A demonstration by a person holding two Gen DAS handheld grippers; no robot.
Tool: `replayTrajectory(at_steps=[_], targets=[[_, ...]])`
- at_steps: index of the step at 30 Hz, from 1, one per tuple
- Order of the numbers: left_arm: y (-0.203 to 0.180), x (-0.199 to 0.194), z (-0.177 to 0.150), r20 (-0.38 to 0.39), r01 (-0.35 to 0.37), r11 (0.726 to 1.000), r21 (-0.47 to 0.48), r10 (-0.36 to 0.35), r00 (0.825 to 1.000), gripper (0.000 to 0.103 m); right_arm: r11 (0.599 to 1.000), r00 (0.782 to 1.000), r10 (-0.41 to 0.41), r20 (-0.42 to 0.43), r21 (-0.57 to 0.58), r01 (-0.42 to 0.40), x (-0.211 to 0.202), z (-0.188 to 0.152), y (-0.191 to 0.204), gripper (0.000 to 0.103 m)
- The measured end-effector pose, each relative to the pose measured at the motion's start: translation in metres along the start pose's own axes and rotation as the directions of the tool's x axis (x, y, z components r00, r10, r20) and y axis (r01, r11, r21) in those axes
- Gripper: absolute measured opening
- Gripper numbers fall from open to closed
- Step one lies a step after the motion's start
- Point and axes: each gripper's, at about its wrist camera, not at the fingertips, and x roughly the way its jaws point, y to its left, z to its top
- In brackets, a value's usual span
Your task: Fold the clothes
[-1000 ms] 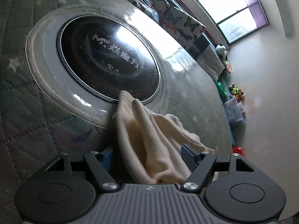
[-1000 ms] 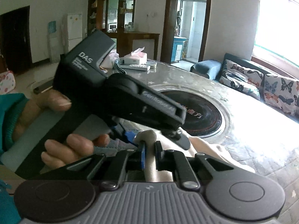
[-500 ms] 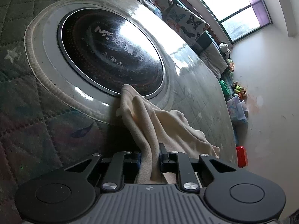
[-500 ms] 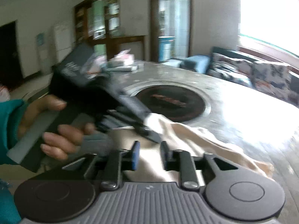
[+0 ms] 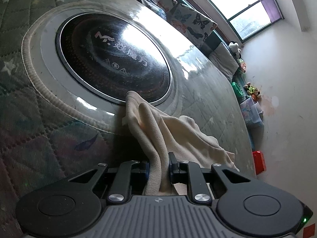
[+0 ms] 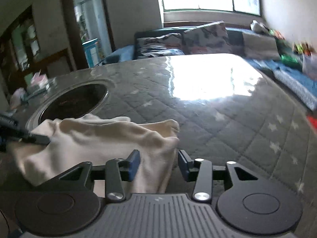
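Note:
A cream cloth (image 5: 158, 130) lies bunched on the quilted table cover, its far corner at the rim of the black round cooktop (image 5: 111, 63). My left gripper (image 5: 158, 167) is shut on a fold of the cloth at its near end. In the right wrist view the same cloth (image 6: 95, 138) lies in a heap. My right gripper (image 6: 158, 162) is open, its jaws on either side of a hanging part of the cloth. The left gripper's finger (image 6: 37, 138) shows at the left edge, pinching the cloth.
The quilted grey cover (image 6: 227, 123) with star marks spreads to the right, with bright window glare. A sofa with butterfly cushions (image 5: 186, 17) stands beyond the table. Toys and boxes (image 5: 251, 103) sit along the wall. A tissue box (image 6: 39, 79) sits at the far left.
My left gripper closed on the cloth fold and holds it. My right gripper let go, opened, and swung right, away from the left gripper, along the cloth.

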Motion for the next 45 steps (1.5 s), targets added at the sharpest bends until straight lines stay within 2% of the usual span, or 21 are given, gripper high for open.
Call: replayTrajectory(at_steps=[4, 8, 12, 14, 21, 24, 31, 39, 45], targets=[[-0.002, 0.002, -0.001, 0.002, -0.005, 1.000, 0.020, 0.005, 1.000, 0.019, 0.997, 0.999, 0.042, 0.001, 0.069, -0.042, 0.011, 0.000, -0.003, 0.045], [-0.005, 0.002, -0.001, 0.003, -0.013, 0.999, 0.040, 0.013, 1.000, 0.019, 0.995, 0.999, 0.050, 0.015, 0.082, -0.051, 0.011, 0.001, 0.001, 0.044], [-0.013, 0.002, -0.001, 0.007, -0.037, 0.996, 0.086, 0.037, 0.999, 0.019, 0.989, 0.996, 0.086, 0.013, 0.116, -0.087, 0.011, 0.002, 0.001, 0.019], [-0.016, 0.002, -0.002, 0.010, -0.049, 0.993, 0.108, 0.049, 0.999, 0.018, 0.986, 0.996, 0.092, 0.019, 0.137, -0.094, 0.009, 0.002, -0.001, 0.013], [-0.046, 0.002, 0.005, 0.013, -0.039, 0.975, 0.220, 0.037, 0.999, 0.015, 0.982, 0.991, 0.090, 0.096, 0.160, -0.104, -0.014, 0.007, -0.004, 0.010], [-0.071, 0.011, 0.005, 0.001, -0.024, 0.959, 0.281, 0.025, 1.000, 0.015, 0.984, 0.990, 0.058, 0.131, 0.161, -0.079, -0.026, 0.012, -0.011, 0.010], [-0.135, 0.057, -0.007, -0.059, 0.034, 0.920, 0.391, -0.012, 0.998, 0.015, 0.983, 0.979, -0.079, 0.188, 0.180, 0.044, -0.052, 0.022, -0.045, 0.010], [-0.197, 0.110, -0.023, -0.119, 0.102, 0.879, 0.466, -0.053, 0.992, 0.015, 0.959, 0.952, -0.232, 0.198, 0.213, 0.189, -0.066, 0.028, -0.094, 0.010], [-0.223, 0.140, -0.038, -0.156, 0.132, 0.849, 0.511, -0.060, 0.986, 0.015, 0.932, 0.928, -0.318, 0.193, 0.245, 0.268, -0.066, 0.029, -0.129, 0.010]])
